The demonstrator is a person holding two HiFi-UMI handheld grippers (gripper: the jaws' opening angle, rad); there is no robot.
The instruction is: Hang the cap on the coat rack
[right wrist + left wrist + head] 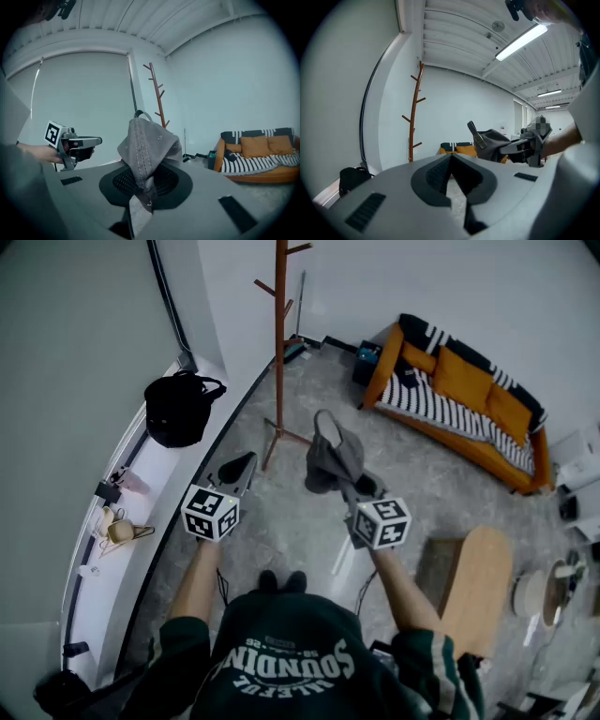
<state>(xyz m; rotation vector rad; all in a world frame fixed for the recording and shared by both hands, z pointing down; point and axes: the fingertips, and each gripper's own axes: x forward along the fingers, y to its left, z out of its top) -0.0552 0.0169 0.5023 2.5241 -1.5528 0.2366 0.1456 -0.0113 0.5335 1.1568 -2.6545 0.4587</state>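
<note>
A grey cap (334, 460) hangs from my right gripper (353, 486), which is shut on its fabric. In the right gripper view the cap (146, 146) stands crumpled upright between the jaws, its strap loop on top. The brown wooden coat rack (279, 343) stands on the floor ahead, beyond both grippers and slightly left of the cap; the rack (157, 96) shows behind the cap. My left gripper (238, 469) is held level beside the right one, to the cap's left and apart from it. Its jaws (451, 161) meet at the tips with nothing between them. From there I see the rack (414, 117) and the cap (493, 139).
A black bag (178, 409) sits on the white window ledge (155, 521) at the left, with small items further along it. An orange sofa (461, 390) with a striped cover stands at the back right. A wooden table (480, 587) is at the near right.
</note>
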